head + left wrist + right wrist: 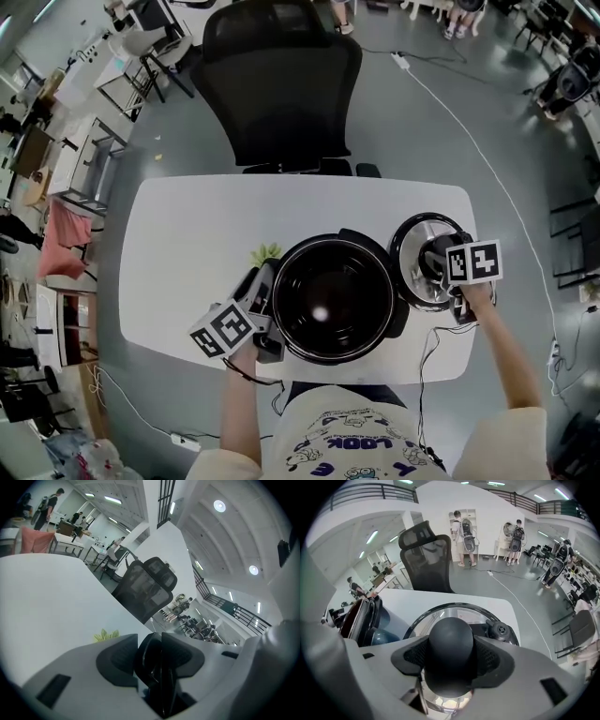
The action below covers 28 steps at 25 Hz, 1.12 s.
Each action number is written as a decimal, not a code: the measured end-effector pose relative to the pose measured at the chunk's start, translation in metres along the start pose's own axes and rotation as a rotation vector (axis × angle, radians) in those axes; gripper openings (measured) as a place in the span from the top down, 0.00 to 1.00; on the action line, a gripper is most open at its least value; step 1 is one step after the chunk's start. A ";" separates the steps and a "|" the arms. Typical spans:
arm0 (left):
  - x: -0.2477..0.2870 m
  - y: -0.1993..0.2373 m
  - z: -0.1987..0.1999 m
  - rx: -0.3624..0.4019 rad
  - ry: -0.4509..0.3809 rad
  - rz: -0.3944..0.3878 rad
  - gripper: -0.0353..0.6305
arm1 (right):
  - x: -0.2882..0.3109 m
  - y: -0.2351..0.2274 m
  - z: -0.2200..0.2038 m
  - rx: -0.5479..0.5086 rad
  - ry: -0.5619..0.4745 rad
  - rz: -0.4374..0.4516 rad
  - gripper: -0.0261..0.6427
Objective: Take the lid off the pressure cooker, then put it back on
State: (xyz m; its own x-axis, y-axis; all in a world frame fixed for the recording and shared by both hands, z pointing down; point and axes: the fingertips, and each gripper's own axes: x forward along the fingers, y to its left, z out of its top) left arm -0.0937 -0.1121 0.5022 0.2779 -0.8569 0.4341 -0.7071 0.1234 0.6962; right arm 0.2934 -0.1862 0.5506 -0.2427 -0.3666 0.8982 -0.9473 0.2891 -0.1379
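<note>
1. The pressure cooker (333, 242) stands open in the middle of the white table (187, 244). Its dark bowl looks empty to us.
2. The lid (412, 286) is off. It sits at the centre right of the head view, just beside the pot's right flank. We cannot tell whether it rests on the table or hangs just above it.
3. Our right gripper (451, 660) has its jaws standing wide, yet both pads press on the round black knob (451, 637) – a full, centred grip.
4. Our left gripper (161, 660), at the pot's lower left in the head view, is closed on the black side handle (152, 648), with a pad on either side of it.
5. We judge the taking-off half all but done. The return of the lid comes next.
6. To do that well, we should:
   - keep the knob deep between the pads so the lid hangs level and does not swing;
   - carry the lid left until its ring is centred over the rim – not merely near it;
   - lower the lid flat (a tilted lid would likely catch one edge and sit crooked);
   - hold the side handle firmly throughout, so the pot does not slide across the smooth table as the lid seats.
7. The small valve (502, 630) beside the knob should stay clear of the pads.
</note>
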 end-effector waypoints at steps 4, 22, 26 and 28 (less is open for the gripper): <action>0.001 0.001 -0.001 -0.002 0.000 -0.001 0.69 | 0.023 0.001 -0.008 0.001 0.013 -0.002 0.52; 0.003 0.002 0.001 -0.020 0.008 -0.007 0.69 | 0.073 -0.008 -0.019 0.062 0.011 -0.089 0.52; 0.005 0.006 0.002 -0.018 0.006 -0.006 0.69 | 0.080 -0.007 -0.021 0.042 0.002 -0.121 0.52; 0.006 0.006 0.002 -0.019 0.005 -0.008 0.69 | 0.080 -0.007 -0.022 0.042 -0.005 -0.125 0.52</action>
State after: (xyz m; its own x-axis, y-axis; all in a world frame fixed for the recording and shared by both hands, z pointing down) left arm -0.0974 -0.1173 0.5076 0.2865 -0.8554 0.4316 -0.6925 0.1263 0.7102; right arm 0.2848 -0.1985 0.6327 -0.1232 -0.4023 0.9072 -0.9781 0.2036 -0.0425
